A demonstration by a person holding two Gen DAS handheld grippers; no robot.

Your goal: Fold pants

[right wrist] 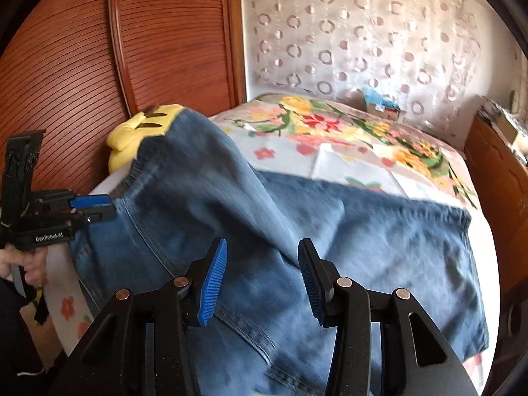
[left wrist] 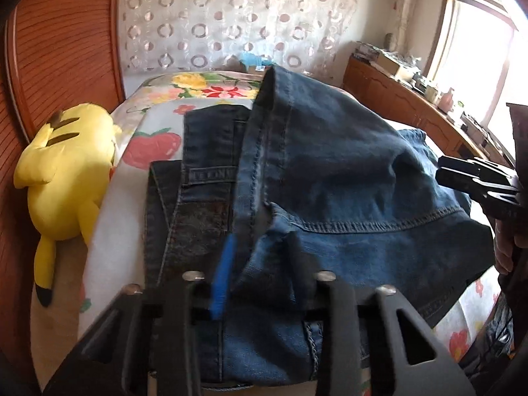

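Jeans (left wrist: 330,171), blue denim, mid-fold on floral bedspread (right wrist: 346,145).
Left gripper (right wrist: 99,208), at 9 o'clock in the right wrist view, is clamped on the denim edge, apparently to carry that layer over. Right gripper (right wrist: 262,280), at 6 o'clock, stands apart over the cloth, gripping nothing, probably poised to take the opposite edge. Yellow plush toy (left wrist: 66,165) lies beside the wooden wardrobe (right wrist: 148,49).

daylight floods in from the window (left wrist: 475,49) at far right, blown out to white glare. the jeans (right wrist: 264,217) smear with motion blur; fisheye bends and darkens every edge.
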